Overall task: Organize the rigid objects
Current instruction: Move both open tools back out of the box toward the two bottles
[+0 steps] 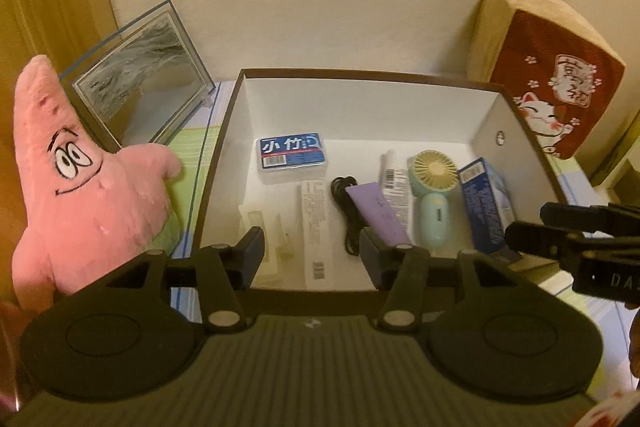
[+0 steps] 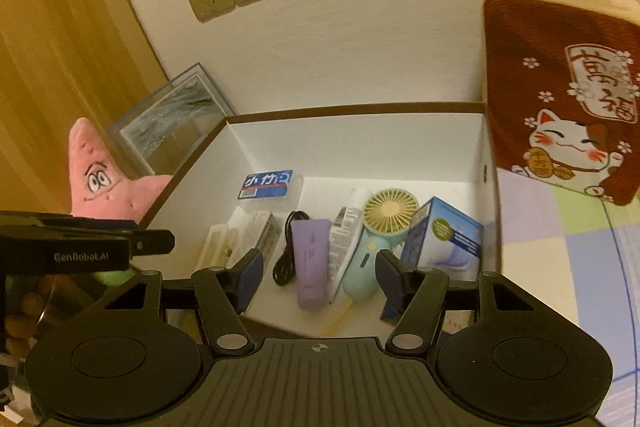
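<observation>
White box [image 1: 224, 131] holds blue case [image 1: 291, 155], black cable [image 1: 347, 211], purple tube [image 1: 378, 213], mint fan [image 1: 432, 195], blue carton [image 1: 486, 203] (all loose). Left gripper [image 1: 312, 257], right gripper [image 2: 318, 277] hover at near rim, fingers spread, empty.

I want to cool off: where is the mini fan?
The mini fan lies inside the box, right of centre, between the white tube and blue carton.

White-lined box [image 1: 486, 131] — fan [image 1: 432, 203], purple tube [image 1: 378, 213], blue carton [image 1: 484, 207] inside.
</observation>
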`<state>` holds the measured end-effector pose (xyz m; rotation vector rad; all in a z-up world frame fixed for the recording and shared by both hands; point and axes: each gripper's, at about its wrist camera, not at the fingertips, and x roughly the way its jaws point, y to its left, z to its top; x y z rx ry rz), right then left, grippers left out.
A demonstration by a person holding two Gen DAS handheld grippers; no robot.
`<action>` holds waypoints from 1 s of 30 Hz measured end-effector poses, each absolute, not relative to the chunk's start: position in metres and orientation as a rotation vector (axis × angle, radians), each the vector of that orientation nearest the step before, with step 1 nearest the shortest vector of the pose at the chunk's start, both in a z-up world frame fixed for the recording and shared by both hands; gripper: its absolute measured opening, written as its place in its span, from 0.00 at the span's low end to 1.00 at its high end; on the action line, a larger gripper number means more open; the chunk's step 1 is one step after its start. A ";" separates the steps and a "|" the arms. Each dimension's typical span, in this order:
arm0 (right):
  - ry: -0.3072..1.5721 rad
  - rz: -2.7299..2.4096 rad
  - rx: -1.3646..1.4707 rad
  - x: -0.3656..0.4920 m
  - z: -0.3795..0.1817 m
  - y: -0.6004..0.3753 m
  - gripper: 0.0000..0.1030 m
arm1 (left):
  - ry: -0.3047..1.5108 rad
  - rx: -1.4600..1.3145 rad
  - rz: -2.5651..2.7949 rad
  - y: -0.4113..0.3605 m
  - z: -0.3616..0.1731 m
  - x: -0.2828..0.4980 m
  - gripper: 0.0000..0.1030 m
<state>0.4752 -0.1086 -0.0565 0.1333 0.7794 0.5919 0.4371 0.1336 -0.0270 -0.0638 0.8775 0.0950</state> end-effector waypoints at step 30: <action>1.017 0.621 0.088 0.377 -0.107 -0.140 0.60 | 1.036 -0.125 0.020 0.085 -0.078 0.329 0.49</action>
